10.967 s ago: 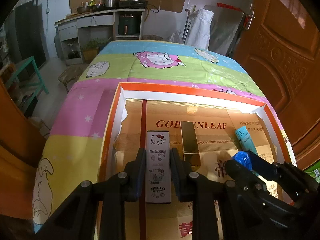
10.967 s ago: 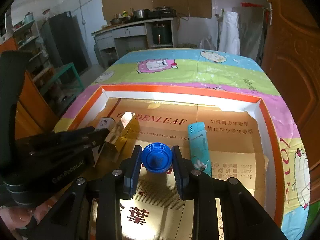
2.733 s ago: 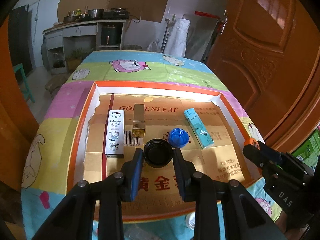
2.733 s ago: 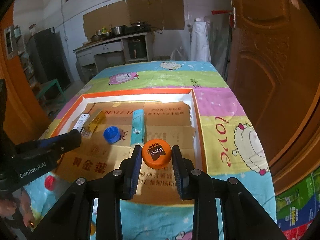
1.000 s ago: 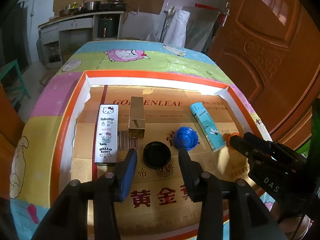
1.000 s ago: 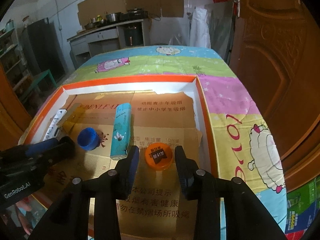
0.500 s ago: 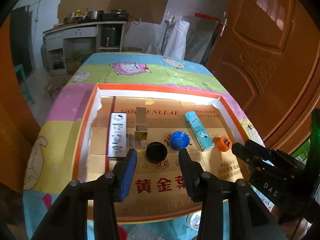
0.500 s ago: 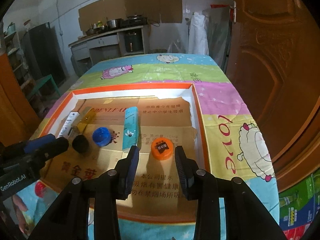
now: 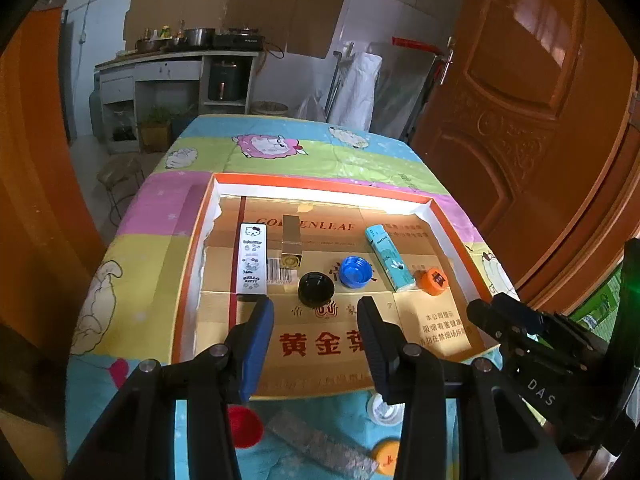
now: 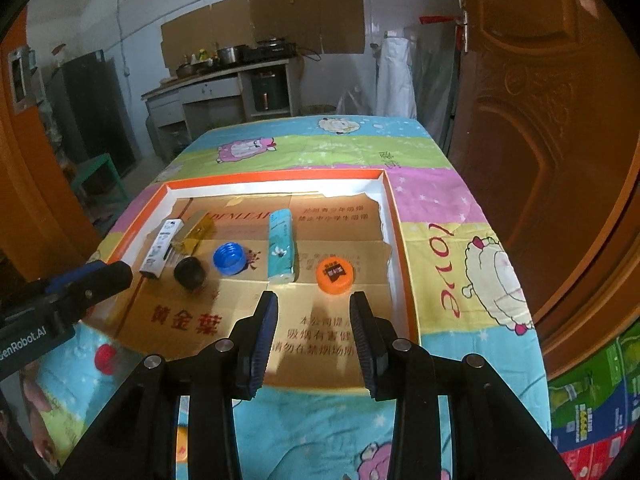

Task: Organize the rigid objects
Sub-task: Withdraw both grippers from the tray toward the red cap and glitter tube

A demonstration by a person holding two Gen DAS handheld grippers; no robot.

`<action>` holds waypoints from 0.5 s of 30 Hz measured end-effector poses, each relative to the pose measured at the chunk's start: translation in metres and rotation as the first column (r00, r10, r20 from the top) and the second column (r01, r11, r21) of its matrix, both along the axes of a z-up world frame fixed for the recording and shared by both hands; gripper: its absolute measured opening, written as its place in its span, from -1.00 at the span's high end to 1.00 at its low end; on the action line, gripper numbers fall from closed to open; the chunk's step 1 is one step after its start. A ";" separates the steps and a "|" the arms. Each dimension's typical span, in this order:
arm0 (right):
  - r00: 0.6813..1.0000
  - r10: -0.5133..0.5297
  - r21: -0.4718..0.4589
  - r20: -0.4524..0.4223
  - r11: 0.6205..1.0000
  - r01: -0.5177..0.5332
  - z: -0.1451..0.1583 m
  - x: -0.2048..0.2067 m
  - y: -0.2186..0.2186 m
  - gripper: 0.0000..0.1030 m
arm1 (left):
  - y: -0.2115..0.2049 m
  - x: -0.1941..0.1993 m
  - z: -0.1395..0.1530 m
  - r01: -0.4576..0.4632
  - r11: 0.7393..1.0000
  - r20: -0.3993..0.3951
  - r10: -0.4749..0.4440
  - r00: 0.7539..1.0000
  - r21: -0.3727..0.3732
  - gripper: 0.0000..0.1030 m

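A shallow orange-rimmed tray (image 9: 320, 181) (image 10: 276, 178) lined with gold cardboard holds a row of objects: a white Hello Kitty box (image 9: 252, 258) (image 10: 160, 245), a gold box (image 9: 291, 246) (image 10: 194, 232), a black cap (image 9: 316, 289) (image 10: 189, 273), a blue cap (image 9: 355, 271) (image 10: 229, 258), a teal box (image 9: 388, 258) (image 10: 281, 244) and an orange cap (image 9: 433, 280) (image 10: 334, 276). My left gripper (image 9: 316, 312) is open and empty, above the tray's near part, short of the black cap. My right gripper (image 10: 313, 308) is open and empty, short of the orange cap.
On the cartoon-print tablecloth (image 9: 132, 280) in front of the tray lie a red cap (image 9: 244, 426) (image 10: 106, 356), a grey flat box (image 9: 320, 446), a white cap (image 9: 384, 410) and an orange cap (image 9: 386, 456). A wooden door (image 9: 520, 120) stands to the right.
Both grippers have let go of their caps, the black and the orange one, which lie in the tray row. Both have drawn back and up toward the near edge, jaws open.
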State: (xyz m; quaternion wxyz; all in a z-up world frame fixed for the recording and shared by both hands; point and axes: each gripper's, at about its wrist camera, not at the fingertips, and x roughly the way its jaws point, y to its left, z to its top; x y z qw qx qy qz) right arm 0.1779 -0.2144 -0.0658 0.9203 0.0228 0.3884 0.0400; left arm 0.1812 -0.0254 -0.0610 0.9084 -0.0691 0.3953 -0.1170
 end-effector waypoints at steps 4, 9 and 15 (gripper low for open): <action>1.000 0.013 -0.004 0.002 1.000 -0.013 0.004 -0.013 0.006 0.26 | 0.005 -0.011 0.005 -0.005 1.000 0.009 0.005 1.000 0.007 0.16; 1.000 0.020 -0.007 0.014 1.000 -0.020 0.010 -0.028 0.010 0.26 | 0.009 -0.024 0.012 -0.012 1.000 0.022 0.012 1.000 0.010 0.16; 0.999 0.031 -0.014 0.024 0.999 -0.031 0.017 -0.043 0.015 0.26 | 0.015 -0.037 0.018 -0.023 1.000 0.034 0.022 0.999 0.020 0.16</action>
